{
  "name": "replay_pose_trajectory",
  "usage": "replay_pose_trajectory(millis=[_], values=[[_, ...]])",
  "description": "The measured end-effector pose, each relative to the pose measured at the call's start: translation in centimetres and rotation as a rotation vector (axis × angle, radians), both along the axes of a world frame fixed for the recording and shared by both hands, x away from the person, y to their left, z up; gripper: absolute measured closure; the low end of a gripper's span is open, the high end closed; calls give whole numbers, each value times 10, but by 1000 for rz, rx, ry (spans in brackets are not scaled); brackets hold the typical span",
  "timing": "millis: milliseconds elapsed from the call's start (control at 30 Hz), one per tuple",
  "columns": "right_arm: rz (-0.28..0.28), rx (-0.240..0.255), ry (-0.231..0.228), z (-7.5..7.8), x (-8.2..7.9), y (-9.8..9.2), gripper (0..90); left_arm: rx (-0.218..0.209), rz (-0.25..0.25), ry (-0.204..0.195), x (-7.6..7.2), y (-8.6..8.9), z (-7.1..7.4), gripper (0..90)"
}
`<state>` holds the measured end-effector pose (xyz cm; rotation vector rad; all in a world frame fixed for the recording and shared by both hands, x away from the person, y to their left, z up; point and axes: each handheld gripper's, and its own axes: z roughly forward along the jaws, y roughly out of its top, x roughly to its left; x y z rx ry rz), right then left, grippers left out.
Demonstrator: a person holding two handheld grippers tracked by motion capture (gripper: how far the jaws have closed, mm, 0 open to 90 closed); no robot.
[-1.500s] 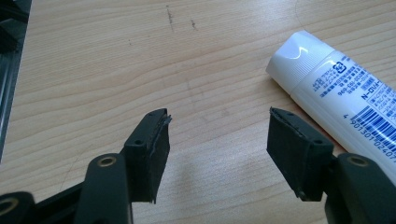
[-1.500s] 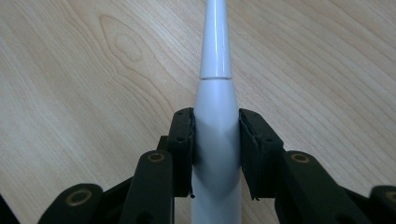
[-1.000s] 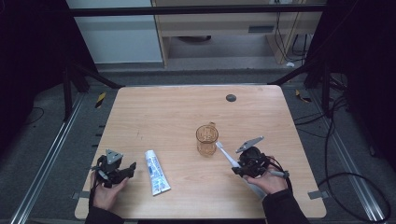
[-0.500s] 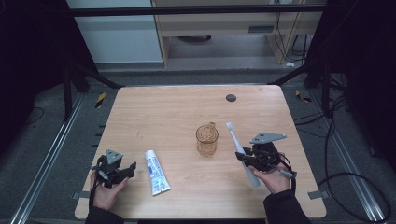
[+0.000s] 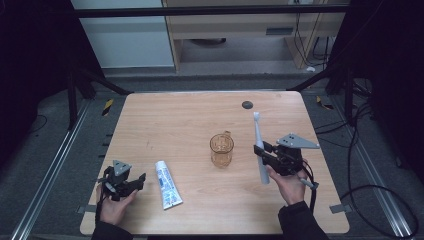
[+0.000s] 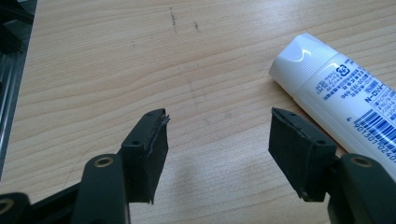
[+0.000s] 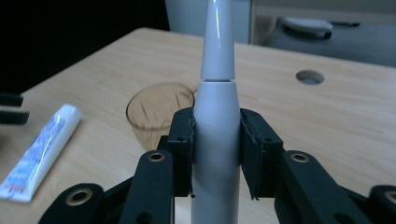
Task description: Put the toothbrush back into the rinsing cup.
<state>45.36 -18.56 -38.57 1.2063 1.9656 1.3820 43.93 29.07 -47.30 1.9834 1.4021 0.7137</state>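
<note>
My right gripper [image 5: 262, 153] [image 7: 216, 151] is shut on a white electric toothbrush [image 5: 260, 149] [image 7: 216, 126], held upright above the table with its brush head pointing up and away from me. Just left of it stands an amber see-through cup [image 5: 221, 149] [image 7: 157, 116] with a handle. A white toothpaste tube [image 5: 167, 184] [image 6: 345, 95] [image 7: 36, 151] lies flat near the front edge. My left gripper [image 5: 131, 183] [image 6: 217, 140] rests low at the front left, open, with bare wood between its pads; the tube's cap lies just beyond its right jaw.
The wooden table [image 5: 165, 125] has a round dark cable hole [image 5: 247, 104] [image 7: 310, 77] near its far edge. Metal rails run along both sides of the table, and shelving and cables stand behind it.
The right hand has lifted the toothbrush off the table and turned it from slanting left to upright, moving up and slightly right. The left hand has stayed put.
</note>
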Motion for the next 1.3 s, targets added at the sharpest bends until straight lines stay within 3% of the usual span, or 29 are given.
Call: replay_pose_trajectory(millis=[67,200,300,667,1000,1300], values=[[-24,32,-43,5,3,4,674,-2,0,-3,0,0,0,370],[-40,49,-74,9,8,11,674,-2,1,-7,0,0,0,371],[-59,87,-121,15,14,20,674,-4,2,-9,0,0,0,371],[-110,166,-220,29,29,38,674,-5,3,-16,-1,1,1,374],[-132,195,-268,33,40,53,674,-5,5,-20,-1,1,1,376],[-138,207,-281,28,51,68,674,-6,7,-22,-1,2,1,378]])
